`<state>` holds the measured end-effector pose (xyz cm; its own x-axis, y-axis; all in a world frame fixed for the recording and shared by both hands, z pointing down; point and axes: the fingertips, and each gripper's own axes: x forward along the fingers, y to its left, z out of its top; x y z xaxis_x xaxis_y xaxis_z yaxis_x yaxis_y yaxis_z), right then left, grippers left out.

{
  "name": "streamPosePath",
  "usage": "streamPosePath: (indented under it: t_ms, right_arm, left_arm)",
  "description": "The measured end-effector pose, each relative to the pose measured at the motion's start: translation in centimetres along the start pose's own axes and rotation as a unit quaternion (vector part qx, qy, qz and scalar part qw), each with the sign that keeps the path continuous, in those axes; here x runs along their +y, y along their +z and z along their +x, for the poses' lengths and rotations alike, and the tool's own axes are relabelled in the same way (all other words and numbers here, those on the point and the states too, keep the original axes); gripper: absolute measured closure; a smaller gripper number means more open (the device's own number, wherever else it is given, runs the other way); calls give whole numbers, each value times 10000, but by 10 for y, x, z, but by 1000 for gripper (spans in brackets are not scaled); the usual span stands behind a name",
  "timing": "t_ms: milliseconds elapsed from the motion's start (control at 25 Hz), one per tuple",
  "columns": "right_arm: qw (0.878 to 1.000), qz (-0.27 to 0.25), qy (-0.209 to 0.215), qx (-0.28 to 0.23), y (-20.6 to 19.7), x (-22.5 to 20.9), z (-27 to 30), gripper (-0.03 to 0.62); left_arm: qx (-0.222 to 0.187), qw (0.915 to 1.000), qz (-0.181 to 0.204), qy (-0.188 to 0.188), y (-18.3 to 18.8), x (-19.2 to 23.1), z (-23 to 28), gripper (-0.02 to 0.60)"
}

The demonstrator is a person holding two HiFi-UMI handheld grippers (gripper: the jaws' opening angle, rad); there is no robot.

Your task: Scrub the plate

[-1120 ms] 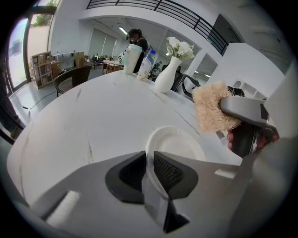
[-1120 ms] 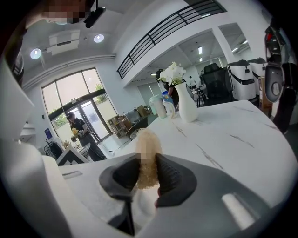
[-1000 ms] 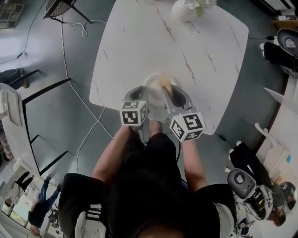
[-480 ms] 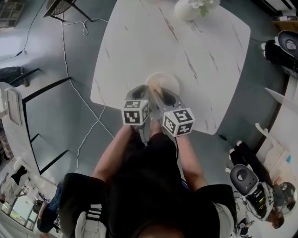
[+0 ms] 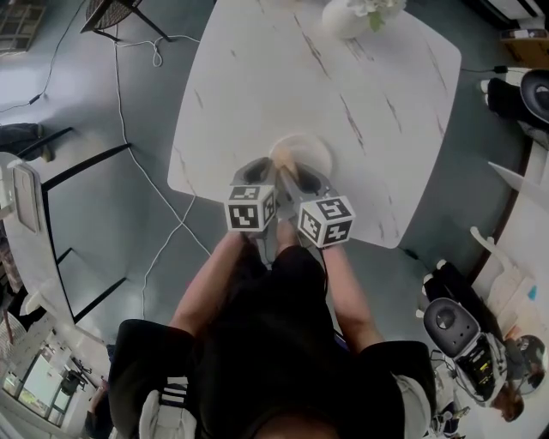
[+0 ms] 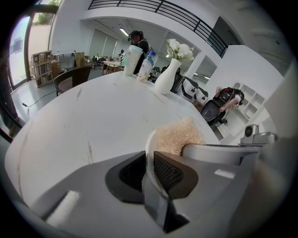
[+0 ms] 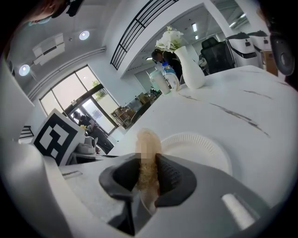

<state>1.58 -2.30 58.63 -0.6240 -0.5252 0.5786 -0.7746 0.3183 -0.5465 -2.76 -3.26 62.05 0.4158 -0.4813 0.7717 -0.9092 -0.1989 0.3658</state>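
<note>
A white paper plate lies near the front edge of the white marble table. My left gripper is shut on the plate's near left rim; the jaws pinch the rim between their ribbed pads. My right gripper is shut on a tan fibrous scrubber. The scrubber rests on the left part of the plate and shows as a tan tuft just past the left jaws. The two grippers sit side by side, almost touching.
A white vase with flowers stands at the table's far edge, with bottles beyond it. The table's front edge runs right under the grippers. A cable lies on the floor at left, and a chair stands far left.
My right gripper has slid left and a little nearer, dragging the scrubber from the plate's middle to its left side. The left gripper and the plate have stayed put.
</note>
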Motion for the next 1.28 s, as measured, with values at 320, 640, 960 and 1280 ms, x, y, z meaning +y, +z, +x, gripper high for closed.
streamPosePath:
  t_ms: [320,640,960,1280]
  right_arm:
    - [10000,22,-90,-33,0,-5,-5,502]
    - [9995,96,-279,-70,0,-21,-19,502]
    - [9984,194,-516,-152,1,-41,-33,502]
    - [9965,275,-757,-227,3,-61,-47,502]
  left_arm:
    - [0,10000,29,-3,-1,0,-1,520]
    - [-36,10000,42,-19,1,1,-1,520]
    - [-7,10000,57,-29,0,0,-1,520]
    - [11,10000,47,-27,-1,-1,-1,520]
